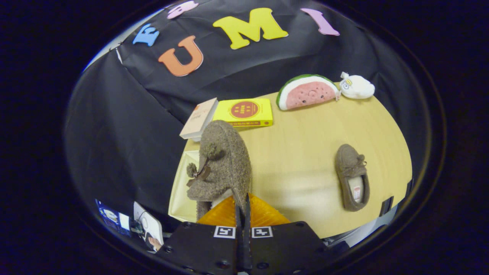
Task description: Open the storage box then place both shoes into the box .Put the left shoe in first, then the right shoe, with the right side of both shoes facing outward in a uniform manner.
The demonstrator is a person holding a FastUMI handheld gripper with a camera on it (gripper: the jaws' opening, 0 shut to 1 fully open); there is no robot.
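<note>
A fuzzy brown shoe with pompoms hangs tilted above the table, toe pointing away from me. My gripper is shut on the rim of its heel opening, fingers almost touching. Below and to the left of the held shoe lies the pale storage box, seen as a cream tray at the table's left edge; I cannot tell whether a lid is on it. The second brown shoe lies flat on the wooden table well to the right of my fingers, sole down, opening toward me.
Two books, a pale one and a yellow one, rest at the table's far left. A watermelon plush and a white plush toy sit at the far edge. Small devices lie off the table, lower left.
</note>
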